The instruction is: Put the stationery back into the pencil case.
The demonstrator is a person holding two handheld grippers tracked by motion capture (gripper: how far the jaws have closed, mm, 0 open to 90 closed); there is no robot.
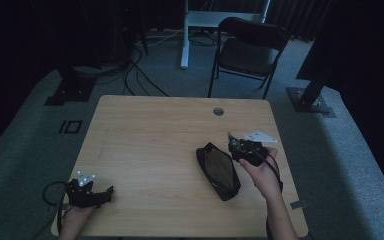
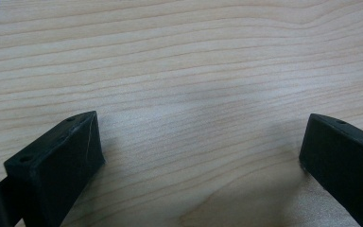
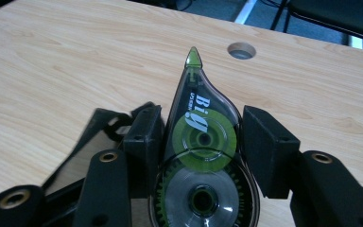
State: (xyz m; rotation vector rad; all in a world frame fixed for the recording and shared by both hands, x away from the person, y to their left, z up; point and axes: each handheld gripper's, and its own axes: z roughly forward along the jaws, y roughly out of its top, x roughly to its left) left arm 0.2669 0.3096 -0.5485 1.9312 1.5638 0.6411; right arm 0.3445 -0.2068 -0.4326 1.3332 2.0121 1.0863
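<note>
Green tape roller [image 3: 203, 156] — pinched in right gripper [image 3: 202, 137] | black pouch [image 1: 219, 171] beside it | left gripper [image 2: 201, 156] — wide, on table [image 1: 150, 135]

Both grippers matte black, blocky. Left gripper [image 1: 91, 192]: grey three-cornered plate on top with pale dots, black cable looping out at 9 o'clock. Its view: two chunky black jaws with flat inner faces, small screw holes near the tips, light scuffs on the jaw at 8 o'clock. Right gripper [image 1: 244, 149]: paler grey three-cornered plate at 2 o'clock, black cable trailing toward 5 o'clock. Its view: black linkage arms, brass-ringed pivot holes, squared pads. Forearms bare, no sleeves seen.
</note>
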